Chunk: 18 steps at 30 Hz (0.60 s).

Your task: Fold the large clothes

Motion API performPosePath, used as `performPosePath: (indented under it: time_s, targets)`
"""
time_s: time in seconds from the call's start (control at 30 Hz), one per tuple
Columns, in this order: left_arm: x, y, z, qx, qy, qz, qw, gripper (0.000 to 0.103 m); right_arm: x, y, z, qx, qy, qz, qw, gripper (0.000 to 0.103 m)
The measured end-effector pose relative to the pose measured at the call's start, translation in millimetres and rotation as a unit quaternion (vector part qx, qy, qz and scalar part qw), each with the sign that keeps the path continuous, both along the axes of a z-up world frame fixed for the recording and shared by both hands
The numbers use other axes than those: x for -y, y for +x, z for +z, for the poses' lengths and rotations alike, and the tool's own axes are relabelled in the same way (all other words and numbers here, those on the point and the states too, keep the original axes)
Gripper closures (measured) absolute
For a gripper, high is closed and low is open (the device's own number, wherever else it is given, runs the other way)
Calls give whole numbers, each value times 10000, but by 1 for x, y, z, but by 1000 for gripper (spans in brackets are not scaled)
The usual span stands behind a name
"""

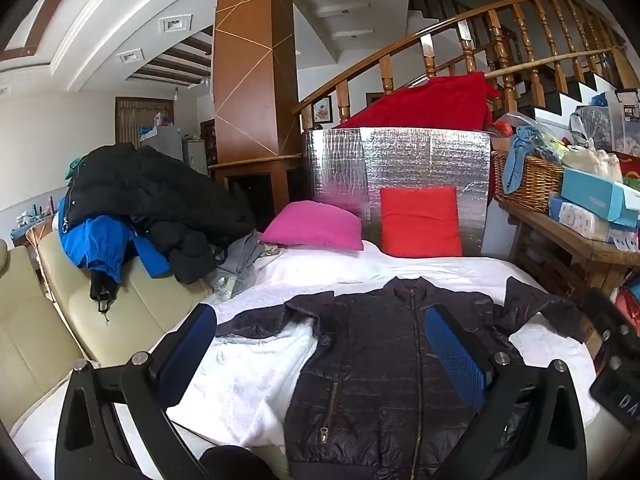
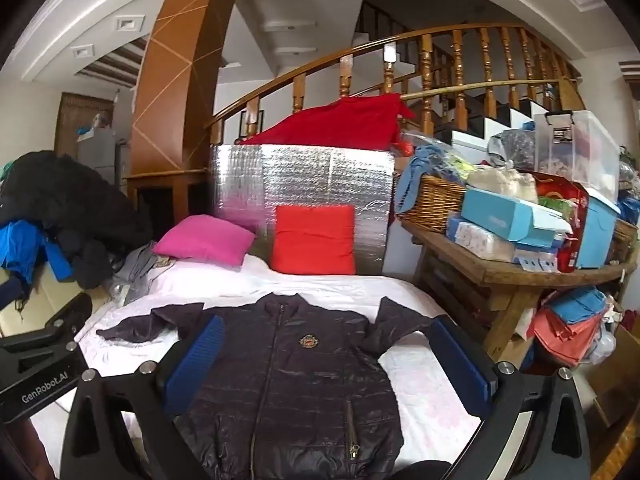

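Both hand-held grippers hang above the near end of the bed with their blue-padded fingers spread wide and nothing between them: the left hand-held gripper point(image 1: 320, 352) and the right hand-held gripper point(image 2: 332, 364) are both released, clear of the cloth.

The dark quilted jacket point(image 1: 384, 364) lies face up on the white bed point(image 1: 248, 392), zipped closed, its long axis running away from the cameras with the collar at the far end, toward the pillows, and the hem nearest. Both sleeves spread out sideways, rumpled. The hem is cut off by the bottom edge in both views, and the gripper frames cover its lower corners.

The right wrist view shows a round embroidered badge point(image 2: 308, 342) on the chest; in the left wrist view that spot sits behind a blue pad and cannot be seen. The right wrist view also catches part of the left hand-held gripper's black body at its left edge.

Beyond the collar a pink pillow point(image 1: 316, 226) lies flat and a red pillow point(image 1: 420, 222) leans against a silver foil panel point(image 1: 400, 160). A heap of dark and blue coats point(image 1: 132, 208) sits on the cream sofa point(image 1: 100, 320) left of the bed. On the right a wooden tabletop point(image 2: 516, 272) carries a wicker basket point(image 2: 432, 204) and boxes, whose contents are too jumbled to make out.
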<state>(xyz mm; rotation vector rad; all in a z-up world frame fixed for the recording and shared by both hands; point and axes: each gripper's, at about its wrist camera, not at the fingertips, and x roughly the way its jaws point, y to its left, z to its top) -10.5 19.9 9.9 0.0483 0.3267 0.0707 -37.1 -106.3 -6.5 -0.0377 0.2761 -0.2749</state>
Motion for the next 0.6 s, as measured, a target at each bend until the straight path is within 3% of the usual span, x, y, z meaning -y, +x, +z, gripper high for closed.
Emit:
performPosePath:
  time_s: [0.27, 0.6]
  targets:
    - [-13, -3, 2, 122, 35, 260, 9996, 0, -19, 15, -8, -203, -19, 242, 9995, 0]
    - [-27, -1, 0, 150, 4, 458, 9988, 0, -32, 21, -11, -148, -41, 330, 9993, 0]
